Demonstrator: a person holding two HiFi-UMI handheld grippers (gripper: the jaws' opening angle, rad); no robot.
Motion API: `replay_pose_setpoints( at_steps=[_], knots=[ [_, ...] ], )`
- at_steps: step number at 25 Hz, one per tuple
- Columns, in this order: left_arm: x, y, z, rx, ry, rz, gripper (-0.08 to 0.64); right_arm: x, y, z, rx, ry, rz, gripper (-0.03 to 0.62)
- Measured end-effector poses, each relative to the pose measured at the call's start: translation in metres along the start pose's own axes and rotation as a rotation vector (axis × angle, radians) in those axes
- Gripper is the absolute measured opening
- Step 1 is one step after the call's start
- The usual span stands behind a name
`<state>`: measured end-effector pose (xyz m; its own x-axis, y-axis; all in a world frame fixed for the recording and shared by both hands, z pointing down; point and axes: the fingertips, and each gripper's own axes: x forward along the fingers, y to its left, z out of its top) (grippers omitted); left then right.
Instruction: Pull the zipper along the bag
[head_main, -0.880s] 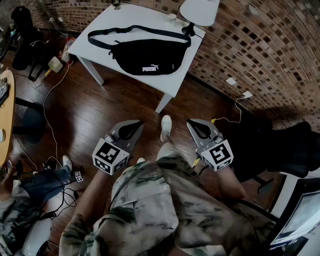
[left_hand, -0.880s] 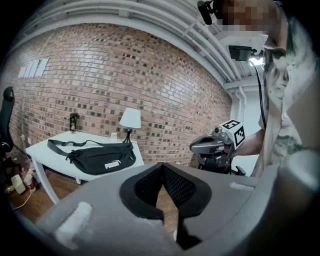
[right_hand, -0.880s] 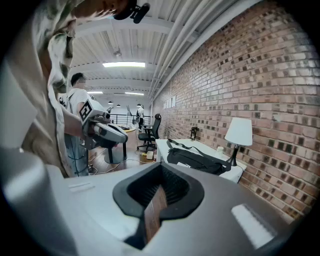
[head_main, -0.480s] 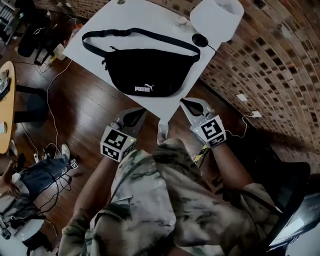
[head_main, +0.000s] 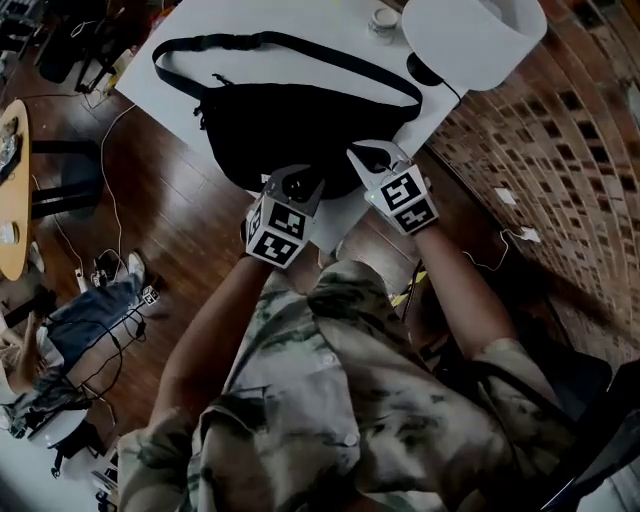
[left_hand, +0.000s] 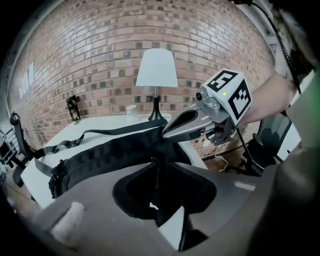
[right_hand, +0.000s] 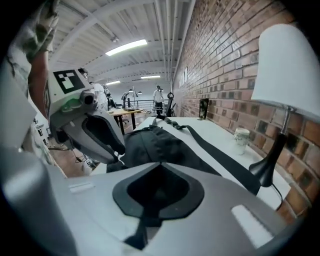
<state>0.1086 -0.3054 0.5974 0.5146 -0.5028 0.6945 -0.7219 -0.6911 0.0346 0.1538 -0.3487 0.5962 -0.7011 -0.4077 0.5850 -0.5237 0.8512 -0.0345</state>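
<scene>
Bag: a black waist bag (head_main: 280, 120) of soft, matte fabric, with a rounded half-moon pouch that lies flat and slightly slumped.
Strap: a long band of flat black webbing (head_main: 290, 42) arcs from one end of the pouch to the other along the bag's far side and rests on the tabletop.
Zipper: it cannot be picked out against the dark fabric in any view.
Bag position: on the white table (head_main: 330, 20), near the edge closest to the person, with both grippers at its near side.
Left gripper: the left gripper (head_main: 303, 172) has its jaws pressed together with nothing between them. Its tip is over the pouch's near edge, and whether it touches the fabric cannot be told.
Right gripper: the right gripper (head_main: 360, 153) has its jaws closed on each other and is empty. Its tip is at the pouch's right end, just beside the left one.
Gripper build: smooth grey plastic tapering to a point, with a dark teardrop opening behind the tips. Each carries a cube of black-and-white square markers.
Table: a flat, smooth, matte white top.
Lamp: a white cone-shaped shade (head_main: 475, 35) on a thin black stem with a round black base, at the table's back corner to the right of the bag.
Cup: a small pale cup (head_main: 383, 18) stands near the lamp base, beyond the strap.
Wall: rough brick (right_hand: 220, 65) runs just behind the table.
Floor: dark, glossy wood boards (head_main: 190, 230).
</scene>
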Motion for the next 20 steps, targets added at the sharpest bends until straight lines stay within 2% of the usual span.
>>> replay_pose_setpoints(
  at_steps=[7,12,14,20],
  knots=[
    [0.043,0.004,-0.017,0.052,0.110,-0.027,0.084,0.034,-0.012,-0.024,0.050,0.108,0.021,0.007],
    [0.057,0.003,-0.028,0.091,0.176,-0.027,0.081,0.046,-0.014,-0.041,0.032,0.174,0.021,0.006],
    [0.058,0.006,-0.028,0.077,0.179,-0.021,0.028,0.048,-0.015,-0.043,0.029,0.183,0.018,0.006],
    [0.051,0.007,-0.032,0.037,0.170,-0.080,0.023,0.048,-0.014,-0.046,0.060,0.231,0.023,0.006]
  ],
)
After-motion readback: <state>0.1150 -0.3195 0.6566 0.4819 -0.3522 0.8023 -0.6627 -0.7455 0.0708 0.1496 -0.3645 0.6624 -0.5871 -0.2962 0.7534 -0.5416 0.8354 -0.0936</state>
